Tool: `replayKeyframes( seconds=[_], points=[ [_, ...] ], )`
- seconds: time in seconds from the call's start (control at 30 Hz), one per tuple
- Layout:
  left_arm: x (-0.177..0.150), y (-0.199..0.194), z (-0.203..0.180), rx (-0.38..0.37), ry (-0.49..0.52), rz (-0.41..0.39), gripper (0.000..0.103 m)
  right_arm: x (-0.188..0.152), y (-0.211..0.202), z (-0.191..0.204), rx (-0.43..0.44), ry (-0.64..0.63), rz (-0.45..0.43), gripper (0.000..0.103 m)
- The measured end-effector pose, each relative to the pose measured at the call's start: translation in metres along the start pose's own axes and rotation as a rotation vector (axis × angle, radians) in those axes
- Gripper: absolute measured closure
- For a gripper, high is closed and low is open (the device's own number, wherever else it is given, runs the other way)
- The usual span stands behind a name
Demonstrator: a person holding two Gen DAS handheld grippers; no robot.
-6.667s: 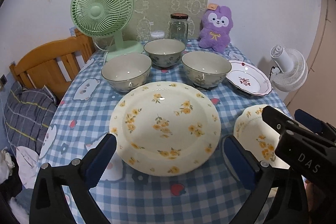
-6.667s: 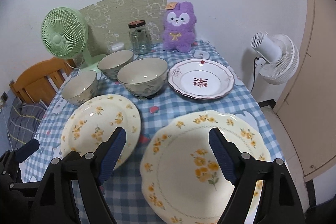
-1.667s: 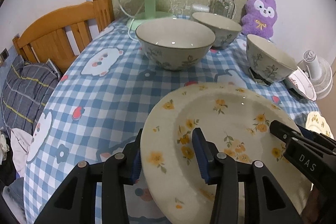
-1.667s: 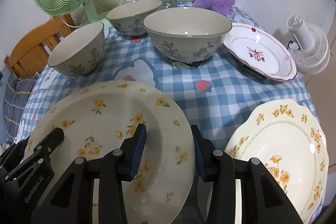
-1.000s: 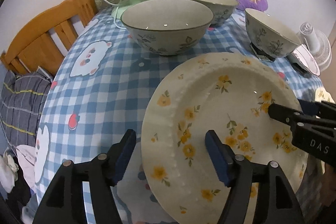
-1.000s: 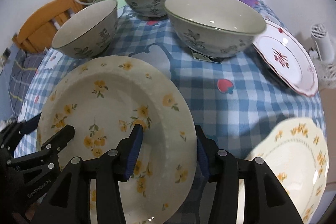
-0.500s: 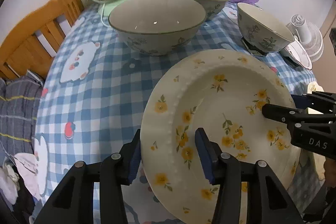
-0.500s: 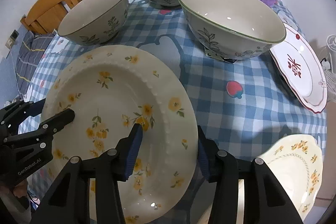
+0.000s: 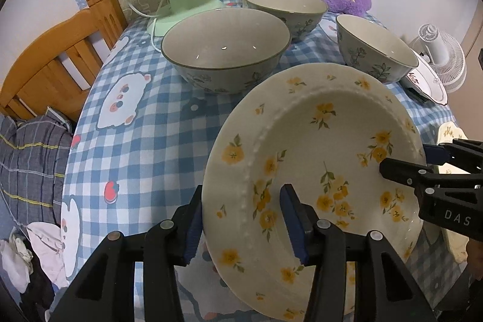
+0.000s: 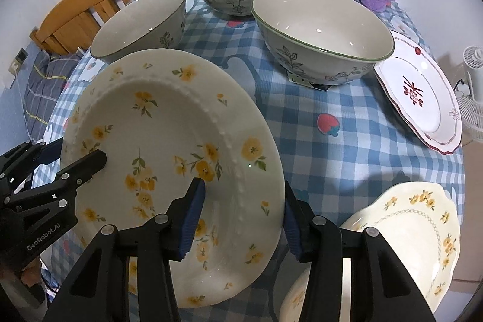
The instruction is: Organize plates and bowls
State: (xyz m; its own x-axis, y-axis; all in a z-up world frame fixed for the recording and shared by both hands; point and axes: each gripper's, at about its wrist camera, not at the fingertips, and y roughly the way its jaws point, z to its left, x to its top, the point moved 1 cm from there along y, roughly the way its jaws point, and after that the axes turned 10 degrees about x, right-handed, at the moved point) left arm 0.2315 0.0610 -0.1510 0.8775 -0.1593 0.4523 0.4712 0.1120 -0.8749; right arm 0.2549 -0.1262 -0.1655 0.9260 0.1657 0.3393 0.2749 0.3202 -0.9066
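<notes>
So both claws pinch the same yellow-flower plate [image 9: 317, 171], which is tilted above the checked tablecloth [image 9: 135, 141]. Left gripper [image 9: 241, 213] clamps the plate's left rim, one pad under, one on top. Right gripper [image 10: 241, 216] clamps the opposite rim the same way. Ahead of the left gripper sits a large bowl [image 9: 225, 47], two more bowls [image 9: 285, 5] [image 9: 374, 47] beyond and to its right. Right of the right gripper lies a scalloped yellow plate [image 10: 407, 231]; a red-trimmed plate [image 10: 419, 89] sits farther ahead-right.
</notes>
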Motion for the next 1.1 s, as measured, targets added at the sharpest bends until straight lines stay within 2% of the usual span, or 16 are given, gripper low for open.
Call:
replayKeyframes(
  seconds=[0.3, 0.53, 0.7, 0.83, 1.1],
  points=[
    [-0.007, 0.012, 0.000, -0.001, -0.011, 0.021, 0.053, 0.005, 0.011, -0.002, -0.007, 0.016, 0.002, 0.052],
    [-0.012, 0.009, -0.005, 0.027, 0.018, 0.018, 0.051, 0.003, 0.014, 0.002, -0.023, 0.013, 0.026, 0.047],
    [-0.016, 0.007, -0.003, 0.026, 0.017, 0.026, 0.052, -0.005, 0.014, 0.002, 0.002, 0.028, 0.045, 0.043],
    [-0.015, 0.005, -0.001, 0.027, -0.002, 0.026, 0.056, -0.004, 0.013, 0.005, -0.018, 0.024, 0.032, 0.046],
    [-0.014, 0.003, -0.003, 0.039, -0.006, 0.036, 0.056, -0.004, 0.009, 0.004, -0.020, 0.044, 0.035, 0.049]
  ],
)
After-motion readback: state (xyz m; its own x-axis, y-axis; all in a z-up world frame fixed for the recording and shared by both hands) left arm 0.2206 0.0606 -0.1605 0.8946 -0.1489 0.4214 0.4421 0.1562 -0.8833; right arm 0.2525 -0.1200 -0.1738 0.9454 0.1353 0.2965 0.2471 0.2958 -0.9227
